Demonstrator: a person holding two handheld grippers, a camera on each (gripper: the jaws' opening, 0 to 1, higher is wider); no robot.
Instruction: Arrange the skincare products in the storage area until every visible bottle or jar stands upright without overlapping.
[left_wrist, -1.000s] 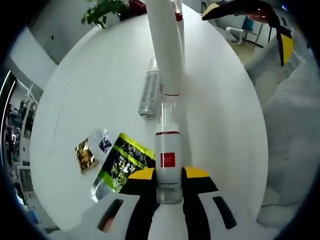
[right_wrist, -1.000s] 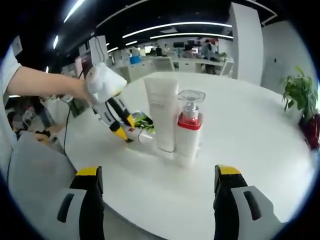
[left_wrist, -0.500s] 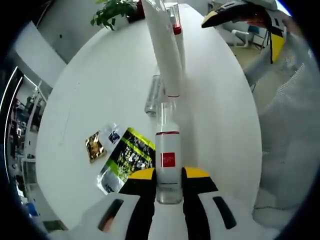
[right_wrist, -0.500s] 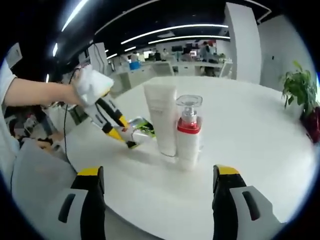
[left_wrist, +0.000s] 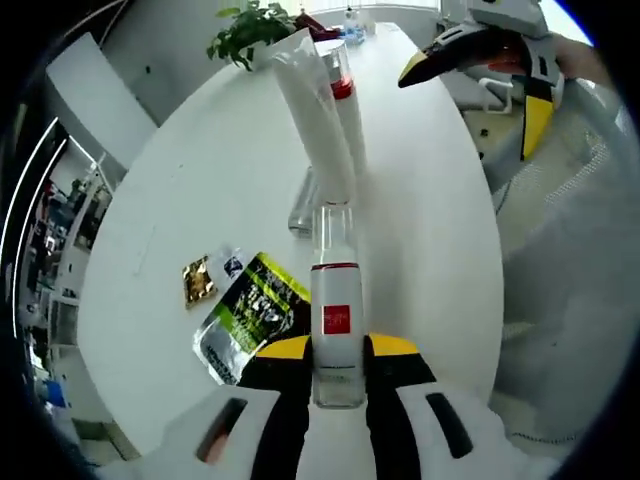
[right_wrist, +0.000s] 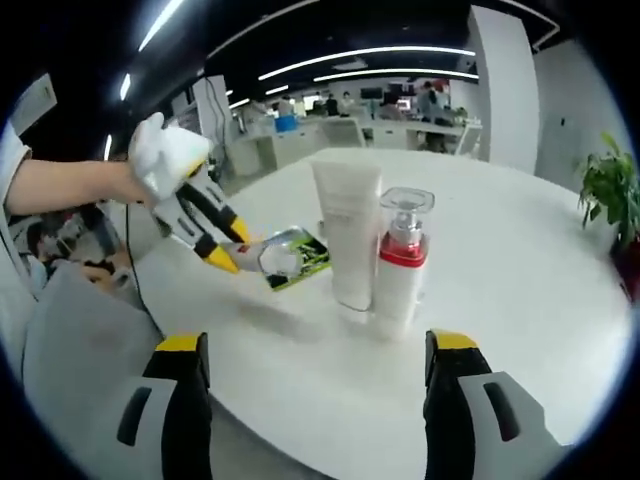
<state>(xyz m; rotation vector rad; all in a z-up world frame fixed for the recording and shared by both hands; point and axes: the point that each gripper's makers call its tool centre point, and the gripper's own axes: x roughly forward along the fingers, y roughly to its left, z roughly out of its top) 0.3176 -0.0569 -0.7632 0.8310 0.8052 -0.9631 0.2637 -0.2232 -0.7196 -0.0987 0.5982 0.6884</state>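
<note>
The left gripper (left_wrist: 338, 352) squeezes a small clear bottle with a red label (left_wrist: 336, 318), held up off the round white table (left_wrist: 210, 190) (lifted, not standing). A tall white tube (right_wrist: 347, 232) and a red-collared pump bottle (right_wrist: 401, 263) stand upright, touching. The right gripper (right_wrist: 312, 385) gapes wide, holding nothing.

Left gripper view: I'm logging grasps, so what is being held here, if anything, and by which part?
The left gripper holds a clear bottle with a red label, its jaws closed on the bottle's lower end. The right gripper holds nothing.
</note>
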